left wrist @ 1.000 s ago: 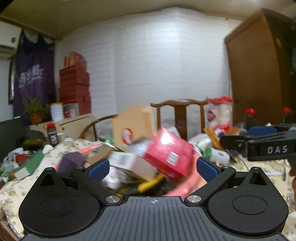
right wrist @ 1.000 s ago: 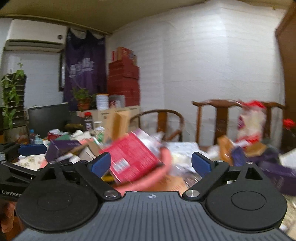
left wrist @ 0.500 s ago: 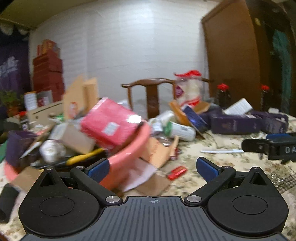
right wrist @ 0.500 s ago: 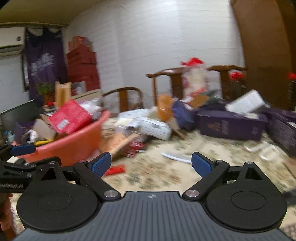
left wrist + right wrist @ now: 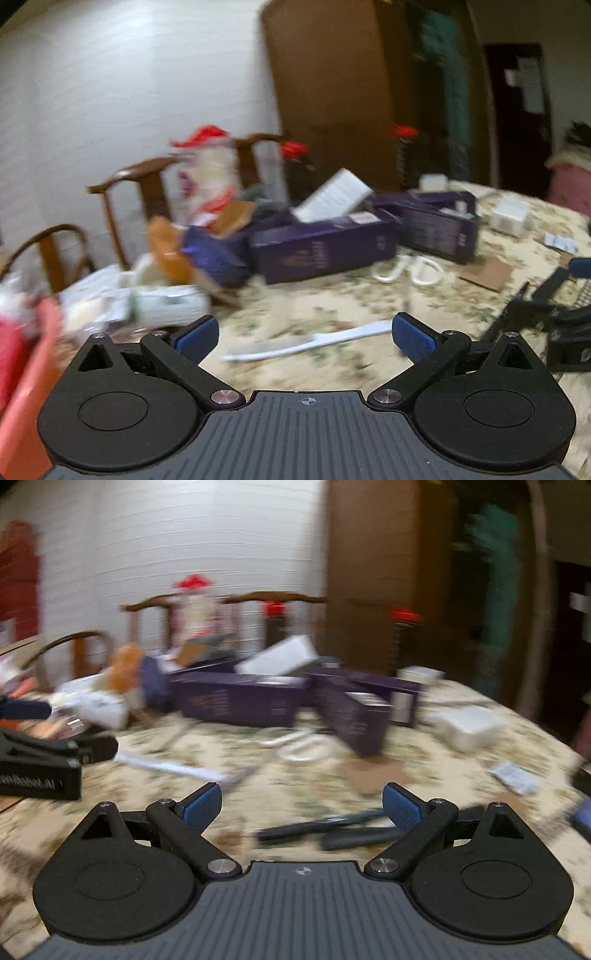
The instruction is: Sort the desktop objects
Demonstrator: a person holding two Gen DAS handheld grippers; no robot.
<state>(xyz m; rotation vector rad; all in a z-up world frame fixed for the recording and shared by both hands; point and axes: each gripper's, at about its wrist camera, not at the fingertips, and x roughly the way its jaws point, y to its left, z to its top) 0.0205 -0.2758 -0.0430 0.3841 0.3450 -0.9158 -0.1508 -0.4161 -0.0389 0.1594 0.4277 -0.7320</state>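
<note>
A long white flat plastic strip (image 5: pixel 306 341) lies on the floral tablecloth (image 5: pixel 332 306), right between the spread blue pads of the left gripper (image 5: pixel 302 334), which grips nothing. Over on the right wrist view, two dark slender pens (image 5: pixel 325 830) rest side by side on the cloth between the right gripper (image 5: pixel 302 806) fingers, jaws wide apart, hands off. Behind, long purple cardboard boxes (image 5: pixel 325 249) lie piled mid-table; a salmon-pink plastic basin (image 5: pixel 26 387) sits at far left. Both views are blurred.
</note>
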